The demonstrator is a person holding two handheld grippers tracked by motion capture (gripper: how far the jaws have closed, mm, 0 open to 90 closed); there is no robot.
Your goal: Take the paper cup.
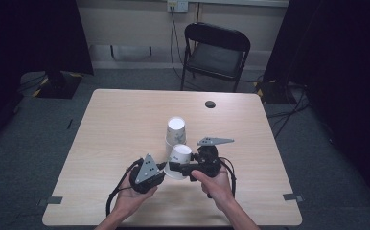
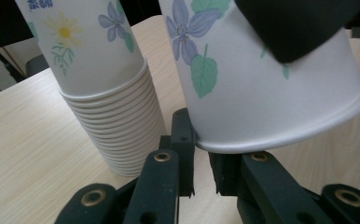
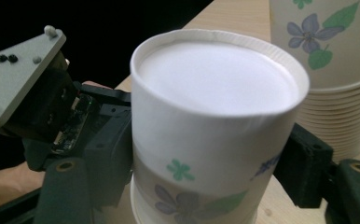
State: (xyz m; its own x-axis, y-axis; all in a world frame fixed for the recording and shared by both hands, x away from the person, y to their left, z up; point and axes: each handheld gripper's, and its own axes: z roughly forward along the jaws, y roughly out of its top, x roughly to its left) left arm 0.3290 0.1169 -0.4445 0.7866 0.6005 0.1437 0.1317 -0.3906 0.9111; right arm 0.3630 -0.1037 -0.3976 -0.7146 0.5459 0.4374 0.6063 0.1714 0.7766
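The worktop [image 1: 125, 124] carries a stack [image 1: 175, 132] of upside-down paper cups near its middle, and just in front of it, toward the person, one cup [image 1: 180, 160] has been taken off and is held tilted and bottom-up above the wood. The right tool [image 1: 176, 167] grips this cup across its wall, jaws pressed to either side. The left tool [image 1: 160, 168] sits at the cup's rim, its jaws drawn narrow; one jaw touches the rim, but whether they pinch it I cannot tell. I judge the separating step done or nearly so: the cup looks free of the stack. What is left is to set it down, and many cups remain stacked.
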